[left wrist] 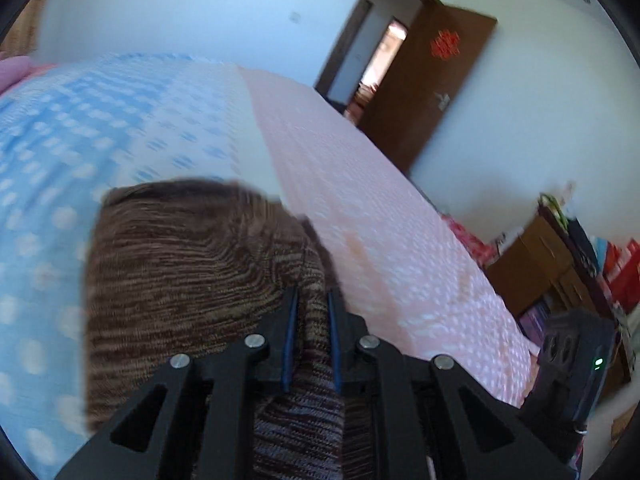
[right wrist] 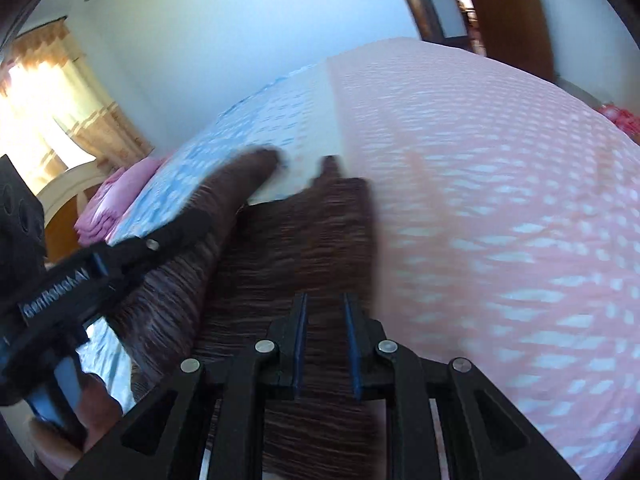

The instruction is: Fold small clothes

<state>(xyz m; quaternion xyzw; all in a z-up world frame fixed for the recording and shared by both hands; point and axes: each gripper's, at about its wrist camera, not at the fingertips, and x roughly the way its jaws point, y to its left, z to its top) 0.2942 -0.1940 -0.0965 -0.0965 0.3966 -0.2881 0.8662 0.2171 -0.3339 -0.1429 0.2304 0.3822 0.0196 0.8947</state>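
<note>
A brown striped knit garment (left wrist: 192, 248) is lifted over the bed, blurred by motion. My left gripper (left wrist: 313, 294) is shut on a fold of it, with knit bunched between the blue pads. In the right wrist view the same garment (right wrist: 288, 248) hangs forward from my right gripper (right wrist: 325, 298), which is shut on its near edge. One sleeve-like end (right wrist: 248, 172) stretches toward the blue sheet. The left gripper (right wrist: 188, 226) shows at the left of that view, pinching the garment's left side, with a person's hand (right wrist: 96, 412) behind it.
The bed has a blue dotted sheet (left wrist: 60, 140) on the left and a pink dotted sheet (left wrist: 380, 220) on the right. Folded pink cloth (right wrist: 108, 204) lies at the far end. A brown door (left wrist: 432, 92) and a wooden cabinet with boxes (left wrist: 540, 264) stand beyond the bed.
</note>
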